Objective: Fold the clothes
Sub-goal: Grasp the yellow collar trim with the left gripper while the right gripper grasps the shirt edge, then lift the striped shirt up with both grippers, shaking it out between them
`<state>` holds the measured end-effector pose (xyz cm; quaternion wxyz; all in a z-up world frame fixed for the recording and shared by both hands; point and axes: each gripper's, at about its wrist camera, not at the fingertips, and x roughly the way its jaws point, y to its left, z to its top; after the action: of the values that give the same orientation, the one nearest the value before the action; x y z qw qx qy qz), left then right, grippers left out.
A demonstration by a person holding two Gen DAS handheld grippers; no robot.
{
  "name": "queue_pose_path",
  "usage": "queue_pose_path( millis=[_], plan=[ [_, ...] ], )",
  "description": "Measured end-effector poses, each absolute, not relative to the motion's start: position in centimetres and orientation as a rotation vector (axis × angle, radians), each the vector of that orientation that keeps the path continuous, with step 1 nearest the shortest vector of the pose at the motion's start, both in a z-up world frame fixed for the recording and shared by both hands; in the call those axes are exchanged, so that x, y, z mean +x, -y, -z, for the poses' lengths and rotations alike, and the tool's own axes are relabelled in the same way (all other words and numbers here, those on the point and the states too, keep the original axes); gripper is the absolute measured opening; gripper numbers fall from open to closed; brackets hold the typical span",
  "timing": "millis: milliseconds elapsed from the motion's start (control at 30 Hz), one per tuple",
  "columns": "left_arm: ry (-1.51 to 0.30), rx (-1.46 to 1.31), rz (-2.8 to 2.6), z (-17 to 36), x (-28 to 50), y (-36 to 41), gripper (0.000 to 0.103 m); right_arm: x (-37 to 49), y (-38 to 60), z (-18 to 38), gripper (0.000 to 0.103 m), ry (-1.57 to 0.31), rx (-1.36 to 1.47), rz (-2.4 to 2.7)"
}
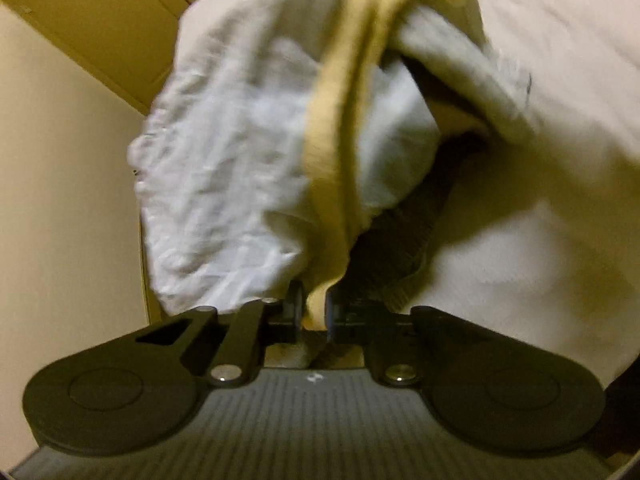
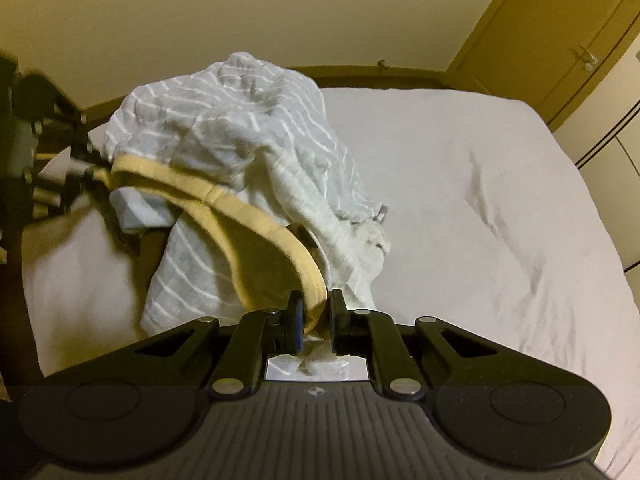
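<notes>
Right now your right hand-held gripper [image 2: 315, 322] has its two fingers pinched narrow on the tan waistband [image 2: 256, 210] of a striped garment [image 2: 240, 120], with a little white cloth bunched below the pads; your left hand-held gripper [image 1: 313, 312] is closed the same way on that tan band [image 1: 332, 128], the fabric pressed between its blue-edged pads. From the right wrist view, the band runs up and to the left from your right fingers to the other hand-held gripper [image 2: 86, 168], which grips its far end, so the waistband hangs stretched between the two; the pale grey cloth with thin white stripes is heaped above and behind the band, lifted clear in part, while its lower folds hang toward the bed [image 2: 500, 184]; whether they touch the sheet you cannot tell. From the left wrist view, the garment fills most of the frame as blurred white cloth to the left of the band and more to the right. Beyond the garment lies the bed's white sheet, creased on its right half; behind it stands a dark headboard [image 2: 360, 74], then a cream wall [image 2: 240, 12], and a tan door [image 2: 568, 40] in the right-hand corner.
</notes>
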<state>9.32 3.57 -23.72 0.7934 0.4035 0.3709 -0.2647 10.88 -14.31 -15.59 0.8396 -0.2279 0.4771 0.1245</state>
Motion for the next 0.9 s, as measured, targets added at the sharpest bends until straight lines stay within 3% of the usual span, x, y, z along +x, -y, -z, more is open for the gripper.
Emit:
queue_pose_path(
  millis=[100,233,267,567,633,700,733,900],
  plan=[
    [-0.793,0.735,0.561,20.5,9.8,-5.6,0.005,10.3,13.9,16.2,0.014,-1.009,-0.496,-0.291],
    [-0.749,0.606,0.554,16.1,10.4,-7.5,0.004,9.2,12.7,17.1,0.043,-0.982,-0.542,-0.345],
    [-0.739,0.586,0.548,15.1,10.6,-7.8,0.004,8.9,12.2,17.4,0.046,-0.97,-0.561,-0.361],
    [-0.671,0.496,0.547,9.3,12.6,-7.7,0.004,8.2,8.6,22.3,0.049,-0.872,-0.838,-0.344],
    [-0.657,0.507,0.554,8.7,12.8,-7.5,0.004,8.4,8.3,22.8,0.041,-0.856,-0.863,-0.32],
    [-0.643,0.508,0.558,8.0,13.0,-7.3,0.004,9.0,9.0,22.1,0.011,-0.868,-0.803,-0.309],
    [-0.634,0.508,0.558,7.8,13.2,-7.3,0.004,9.2,9.5,21.3,0.002,-0.867,-0.777,-0.303],
    [-0.567,0.479,0.553,5.1,14.2,-7.3,0.002,9.3,12.3,15.7,0.002,-0.817,-0.669,-0.235]
  ],
)
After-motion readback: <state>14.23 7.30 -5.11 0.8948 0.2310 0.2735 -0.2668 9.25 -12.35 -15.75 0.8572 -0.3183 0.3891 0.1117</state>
